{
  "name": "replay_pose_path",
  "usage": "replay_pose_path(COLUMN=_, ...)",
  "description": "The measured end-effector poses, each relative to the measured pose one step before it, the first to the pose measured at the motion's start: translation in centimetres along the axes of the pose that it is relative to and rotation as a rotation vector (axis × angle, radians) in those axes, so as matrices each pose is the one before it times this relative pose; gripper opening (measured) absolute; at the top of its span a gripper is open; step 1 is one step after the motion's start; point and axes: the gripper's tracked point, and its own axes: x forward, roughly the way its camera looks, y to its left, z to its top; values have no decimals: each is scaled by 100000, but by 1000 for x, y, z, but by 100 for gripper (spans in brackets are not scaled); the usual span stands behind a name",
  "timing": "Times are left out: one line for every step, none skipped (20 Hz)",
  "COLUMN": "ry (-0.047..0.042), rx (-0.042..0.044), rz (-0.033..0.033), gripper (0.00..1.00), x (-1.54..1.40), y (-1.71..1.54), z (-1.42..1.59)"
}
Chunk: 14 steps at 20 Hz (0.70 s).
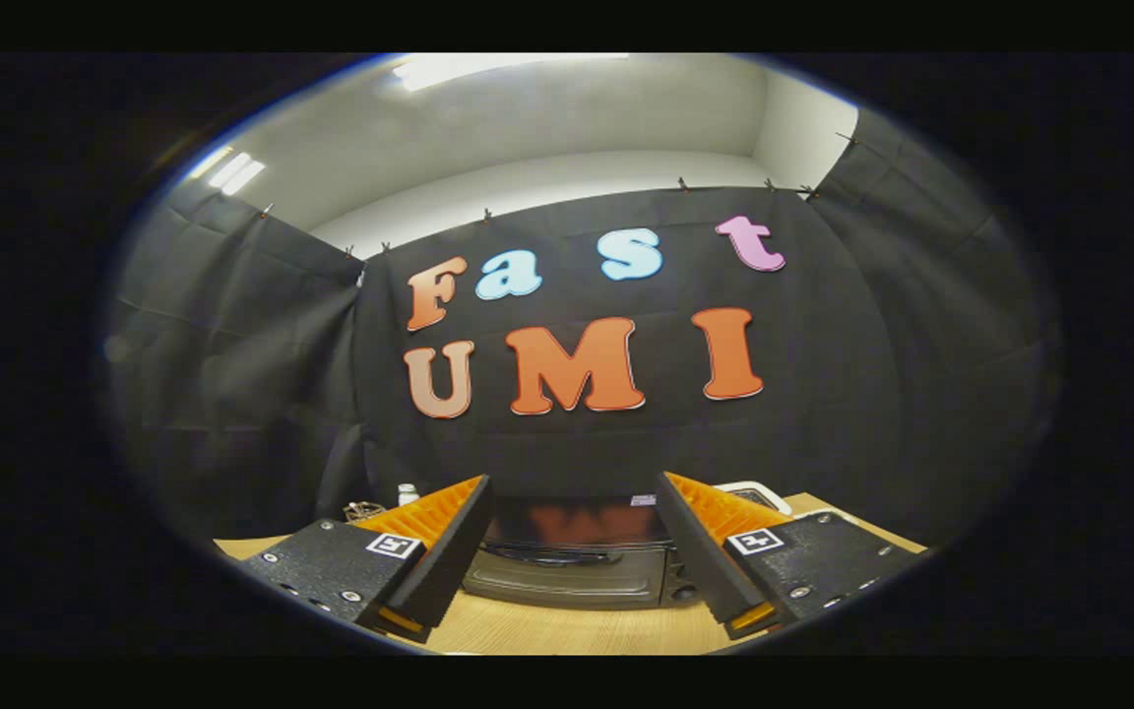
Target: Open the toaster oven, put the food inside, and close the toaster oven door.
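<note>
The tool [572, 492] is spread wide with nothing between its fingers [449, 551], held above the wooden surface [567, 630]. Beyond the fingertips, seen through the gap, stands the toaster oven [567, 576] with its door shut and handle across the top. A white plate [759, 489] peeks behind the right finger.

One toaster oven [567, 569] on wooden tabletop [567, 630], door shut. One gripper [572, 547], two fingers spread apart, gripping nothing. One small white bottle [409, 492] near tabletop's far left edge. One white object [759, 489] at far right edge, kind unclear.
</note>
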Motion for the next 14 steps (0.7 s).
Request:
replay_pose_path(ry=1814, rx=-214, rz=-208, gripper=97, x=586, y=58, z=-842)
replay_pose_path(ry=2010, rx=-110, rz=-216, gripper=97, x=700, y=94, z=-958)
replay_pose_path(ry=2366, rx=-120, rz=36, gripper=97, x=833, y=116, z=-983)
replay_pose_path(ry=2516, rx=-23, rz=-286, gripper=97, x=673, y=25, z=-1012)
replay_pose_path(ry=2533, rx=142, rz=-152, gripper=97, x=742, y=23, z=-942)
replay_pose_path(ry=2080, rx=395, rz=-71, gripper=97, x=750, y=186, z=-959)
replay_pose_path(ry=2031, rx=552, rz=-152, gripper=98, x=837, y=161, z=-778)
replay_pose_path(ry=1617, rx=233, rz=253, gripper=98, x=815, y=288, z=-784)
replay_pose_path(ry=1556, rx=138, rz=126, gripper=98, x=945, y=314, z=-614)
replay_pose_path(ry=1289, rx=-107, rz=510, gripper=98, x=930, y=351, z=-551)
replay_pose_path(ry=1294, rx=30, rz=110, gripper=98, x=909, y=371, z=-550)
replay_pose_path(ry=1256, rx=-286, rz=402, gripper=97, x=798, y=352, z=-644)
replay_pose_path(ry=1258, rx=-487, rz=-223, gripper=98, x=671, y=209, z=-553)
replay_pose_path(ry=1081, rx=-1133, rz=-127, gripper=98, x=671, y=158, z=-518)
